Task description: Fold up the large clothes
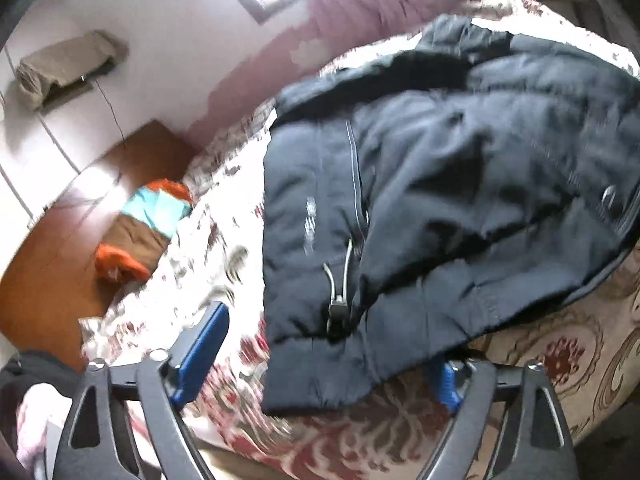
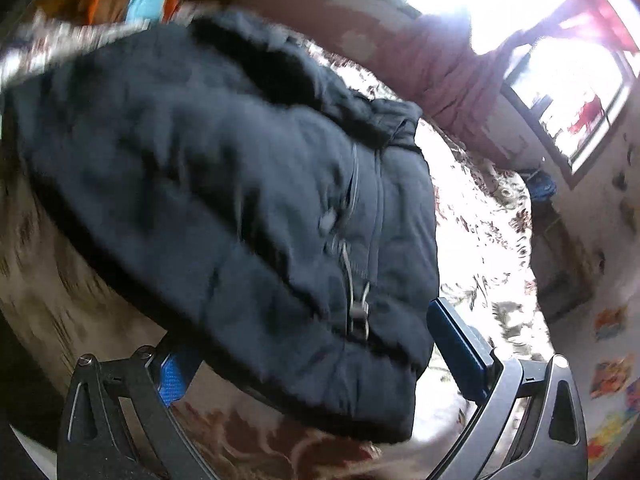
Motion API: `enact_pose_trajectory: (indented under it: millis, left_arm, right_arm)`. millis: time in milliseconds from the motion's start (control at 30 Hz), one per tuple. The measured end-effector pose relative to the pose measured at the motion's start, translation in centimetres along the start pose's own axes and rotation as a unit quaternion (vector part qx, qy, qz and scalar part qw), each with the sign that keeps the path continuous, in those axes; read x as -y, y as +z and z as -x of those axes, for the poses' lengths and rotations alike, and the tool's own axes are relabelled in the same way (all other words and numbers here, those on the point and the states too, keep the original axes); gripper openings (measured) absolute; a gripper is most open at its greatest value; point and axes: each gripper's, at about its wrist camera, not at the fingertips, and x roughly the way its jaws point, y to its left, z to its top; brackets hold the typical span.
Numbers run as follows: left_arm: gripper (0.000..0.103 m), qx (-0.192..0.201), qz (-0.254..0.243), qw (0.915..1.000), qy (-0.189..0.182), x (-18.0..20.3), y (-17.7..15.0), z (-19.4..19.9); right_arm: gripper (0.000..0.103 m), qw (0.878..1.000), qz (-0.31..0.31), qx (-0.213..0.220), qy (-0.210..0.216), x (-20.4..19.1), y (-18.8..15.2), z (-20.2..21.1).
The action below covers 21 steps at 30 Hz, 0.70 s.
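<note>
1. The jacket (image 1: pixel 460 184) (image 2: pixel 224 208), dark navy and padded, lies heaped on the bed (image 1: pixel 560 352) (image 2: pixel 472 208), partly folded over itself, with a black furry collar at its far end.
2. A zip runs down its front, and a grey drawcord (image 1: pixel 340 280) (image 2: pixel 356 288) with a toggle dangles near the hem (both views are blurred, so finer detail is lost).
3. The left gripper (image 1: pixel 320 364) sits at the near hem: its jaws stand released and wide, one blue pad (image 1: pixel 204 352) clear over the bedspread at the left, the other (image 1: pixel 446 384) half hidden under the hem's edge. The hem lies between them, but no pad presses on it.
4. The right gripper (image 2: pixel 316 356) meets the same hem from its own side. Its jaws are also spread wide, one pad (image 2: pixel 172 376) tucked beneath the cloth at the left, the other (image 2: pixel 460 352) standing free just beside the jacket's right edge; I see no clamping on the fabric.
5. The bedspread is cream with red and brown floral patterns.
6. Beyond the bed's left edge, in the left view, an orange, turquoise and brown cloth (image 1: pixel 148 228) lies on the wooden floor (image 1: pixel 48 280).
7. A pink curtain (image 1: pixel 360 4) (image 2: pixel 452 72) hangs by a bright window (image 2: pixel 560 92) past the bed.
8. A beige cloth (image 1: pixel 68 64) hangs on the pale wall in the left view.
9. Colourful stickers (image 2: pixel 610 376) dot the wall in the right view.
</note>
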Motion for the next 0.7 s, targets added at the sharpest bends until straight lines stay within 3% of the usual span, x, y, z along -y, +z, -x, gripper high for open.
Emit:
enact_pose_trajectory:
  millis: [100,167,300,400,467,533,600,700]
  left_arm:
    - [0.077,0.025,0.001,0.9997,0.002,-0.5,0.8,0.8]
    - [0.076,0.035,0.006,0.9994,-0.003,-0.9,1.4,1.1]
    - [0.072,0.047,0.007,0.9988,-0.008,-1.3,2.0,1.4]
    - [0.068,0.048,-0.005,0.9988,-0.009,-1.2,1.9,1.4]
    - [0.06,0.045,-0.003,0.9988,-0.021,-1.2,1.9,1.6]
    - [0.031,0.049,0.002,0.9982,-0.033,-1.2,1.9,2.1]
    - [0.015,0.069,0.003,0.9967,-0.043,-1.1,2.1,3.2]
    - [0.01,0.103,0.005,0.9936,-0.047,-1.1,2.7,4.6]
  right_arm:
    - [0.099,1.0,-0.004,-0.002,-0.003,0.3,-0.2,-0.2]
    - [0.092,1.0,-0.021,0.017,-0.008,1.0,0.1,0.2]
    - [0.069,0.998,-0.045,0.024,0.03,2.1,0.7,0.2]
    - [0.046,0.991,-0.098,0.03,0.084,3.5,0.5,0.0]
    - [0.033,0.985,-0.13,0.037,0.11,4.0,0.3,0.1]
    - [0.023,0.982,-0.143,0.041,0.115,3.9,0.3,0.3]
    - [0.016,0.981,-0.148,0.047,0.113,3.9,0.4,0.5]
    - [0.01,0.977,-0.169,0.061,0.117,4.5,0.3,1.3]
